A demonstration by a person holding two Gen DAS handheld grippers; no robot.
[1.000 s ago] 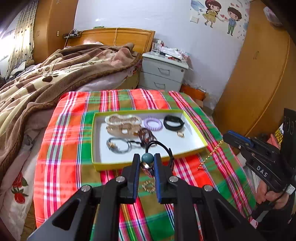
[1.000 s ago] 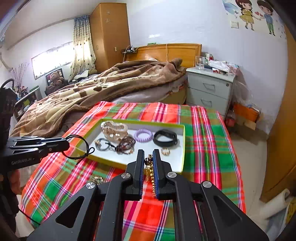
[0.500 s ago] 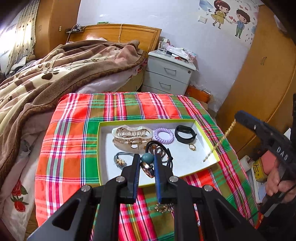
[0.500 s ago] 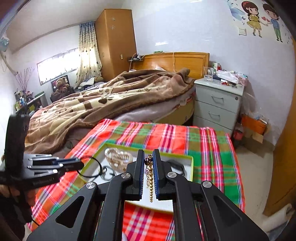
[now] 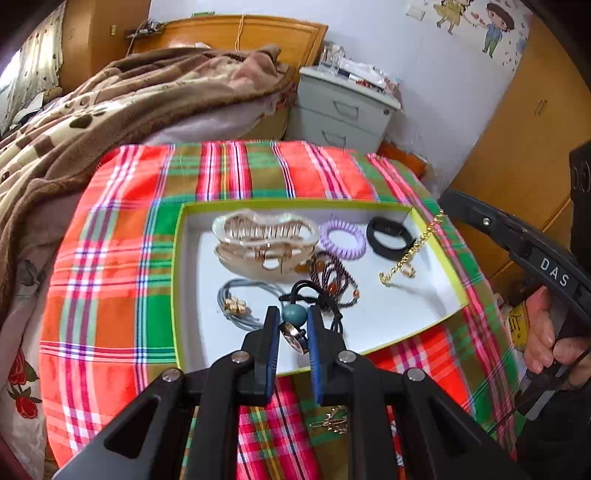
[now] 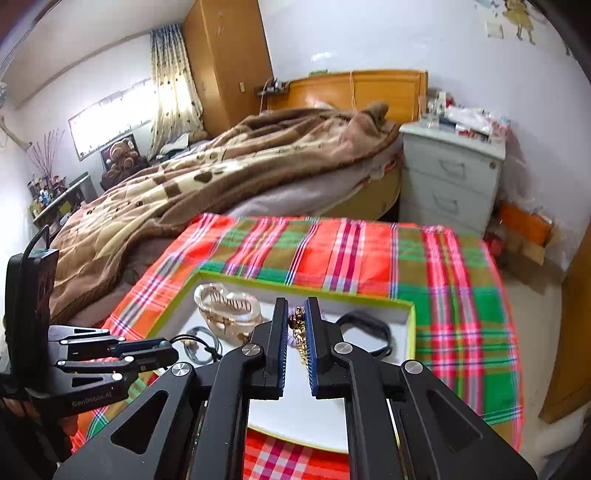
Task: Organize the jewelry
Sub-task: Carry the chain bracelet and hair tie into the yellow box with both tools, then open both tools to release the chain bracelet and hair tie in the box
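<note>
Tray (image 5: 436,236) on the cloth-covered table (image 5: 110,258), hair clip (image 5: 264,242) inside left of coil tie (image 5: 342,238), seemingly touching.

Setting: a bedroom in a home. Wooden bed headboard (image 6: 354,92) against the white wall; rumpled brown blanket (image 6: 236,173) with paw-print pattern over the mattress. Pale bedside cabinet (image 6: 450,177) with drawers, top cluttered with small items. Tall wooden wardrobe (image 6: 225,62) in the corner beside a curtained window (image 6: 110,118). Cartoon wall stickers (image 5: 476,20) of two children. Plaid cloth (image 6: 369,254) covers the near surface.
</note>
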